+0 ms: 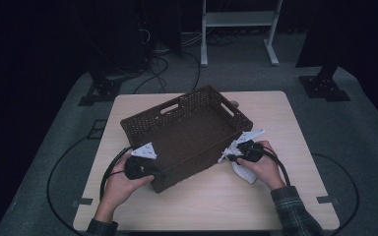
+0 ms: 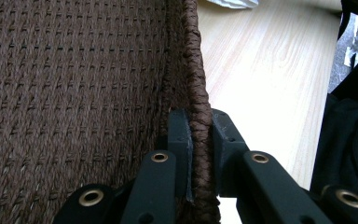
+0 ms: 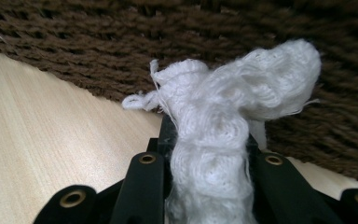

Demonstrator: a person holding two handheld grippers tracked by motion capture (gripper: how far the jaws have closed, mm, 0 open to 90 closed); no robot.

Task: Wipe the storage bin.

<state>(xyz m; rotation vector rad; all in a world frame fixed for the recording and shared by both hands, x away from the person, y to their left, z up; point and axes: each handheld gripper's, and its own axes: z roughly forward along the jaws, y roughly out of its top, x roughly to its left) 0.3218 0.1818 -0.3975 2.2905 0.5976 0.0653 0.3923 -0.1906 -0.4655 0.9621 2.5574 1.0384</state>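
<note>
1. We note a dark brown woven basket [image 1: 187, 132] sitting at an angle on the light wood table [image 1: 275, 113], its interior empty.
2. We find the left gripper [image 2: 200, 149] at the basket's near-left corner, its fingers [image 2: 181, 140] clamped on the braided rim [image 2: 196, 84], one inside the wall and one outside.
3. We find the right gripper [image 3: 209, 154] just beside the basket's right outer wall, fingers pinching a bunched white knitted cloth [image 3: 223, 121] that hangs toward the table.

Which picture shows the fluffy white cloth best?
The right gripper view: the white cloth sits close up, bunched between the jaws. The high view shows it small by the right gripper. The left gripper view catches a white scrap at its top edge.
</note>
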